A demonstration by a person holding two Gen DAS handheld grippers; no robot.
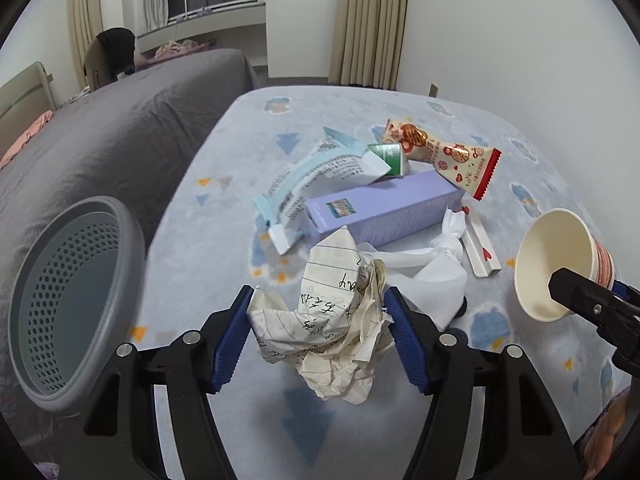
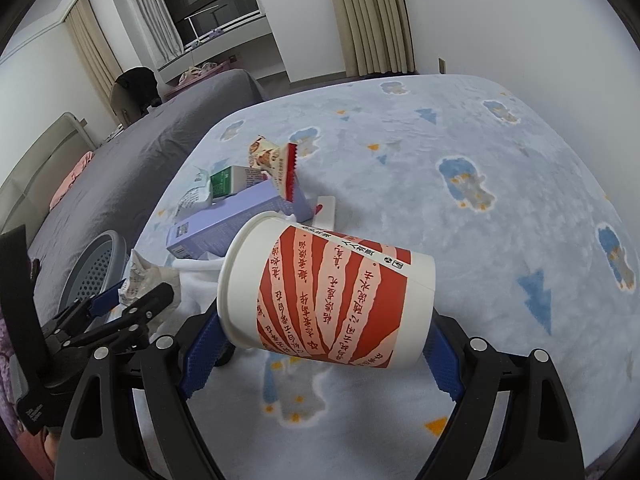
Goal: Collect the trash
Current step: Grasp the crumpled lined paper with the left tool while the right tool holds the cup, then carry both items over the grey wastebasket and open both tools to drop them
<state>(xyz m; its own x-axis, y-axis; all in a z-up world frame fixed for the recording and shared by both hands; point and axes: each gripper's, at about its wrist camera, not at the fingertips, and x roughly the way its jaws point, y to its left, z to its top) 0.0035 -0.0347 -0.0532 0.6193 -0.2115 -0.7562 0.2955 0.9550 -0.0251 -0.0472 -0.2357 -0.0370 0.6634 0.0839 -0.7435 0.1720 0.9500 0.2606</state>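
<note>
Between right jaws, cup [image 2: 332, 296] sideways

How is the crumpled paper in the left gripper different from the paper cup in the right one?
The crumpled paper is a shapeless cream wad with ruled lines and handwriting; the paper cup keeps its round form, printed in red and white stripes. The paper looks smaller than the cup, which fills the right gripper and lies sideways, mouth toward the grey basket. Both are clamped between blue pads, the paper in the left gripper, above the blanket.
</note>
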